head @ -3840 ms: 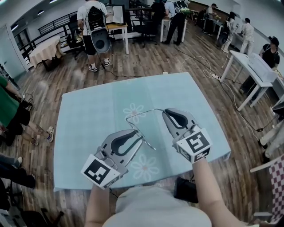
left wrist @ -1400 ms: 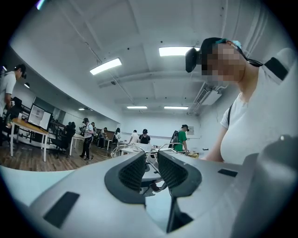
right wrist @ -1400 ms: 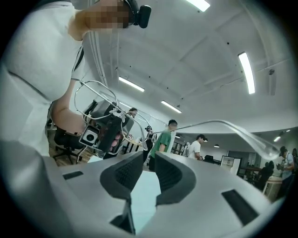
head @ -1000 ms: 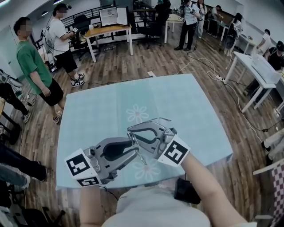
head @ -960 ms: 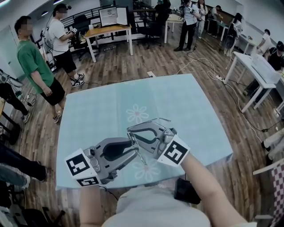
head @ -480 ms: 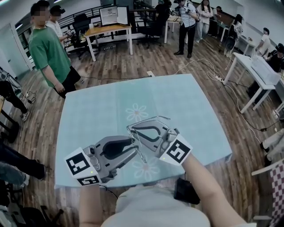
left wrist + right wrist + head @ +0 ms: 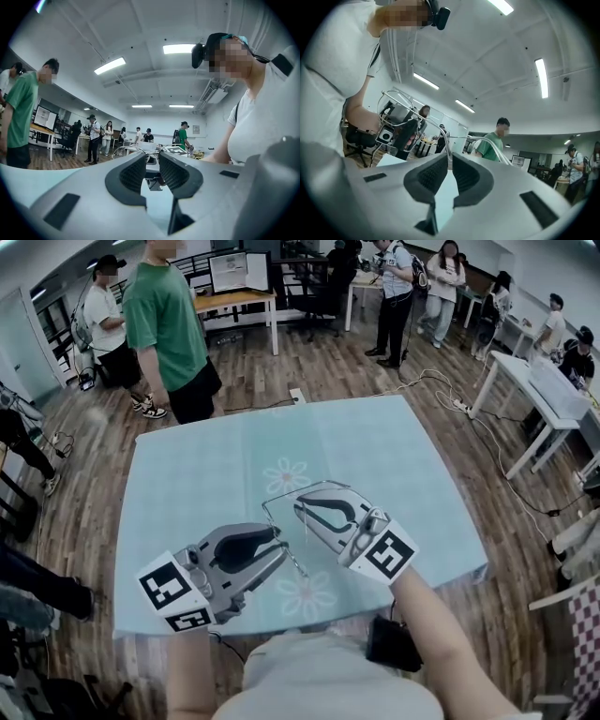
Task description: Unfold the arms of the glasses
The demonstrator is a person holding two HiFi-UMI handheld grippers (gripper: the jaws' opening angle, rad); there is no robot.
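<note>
Thin wire-framed glasses (image 7: 281, 492) hang above the light blue tablecloth (image 7: 206, 474), between my two grippers. My left gripper (image 7: 278, 540) comes in from the lower left and is shut on the frame; one rim (image 7: 123, 147) shows just past its tips (image 7: 152, 157). My right gripper (image 7: 298, 504) comes in from the right. Its jaws have just been closing, and they now pinch one thin arm (image 7: 492, 144) of the glasses between the pads (image 7: 450, 159). The other arm (image 7: 296, 564) dangles down below the left jaws.
The cloth has pale flower prints (image 7: 287, 476). A person in a green shirt (image 7: 169, 324) stands at the table's far edge, with several more people and desks behind. White tables (image 7: 544, 381) stand to the right. Cables (image 7: 441, 395) lie on the wooden floor.
My right gripper has shifted right and slightly away from the left one, with the glasses arm in it. The left gripper stayed put. The person in green walked up behind the table.
</note>
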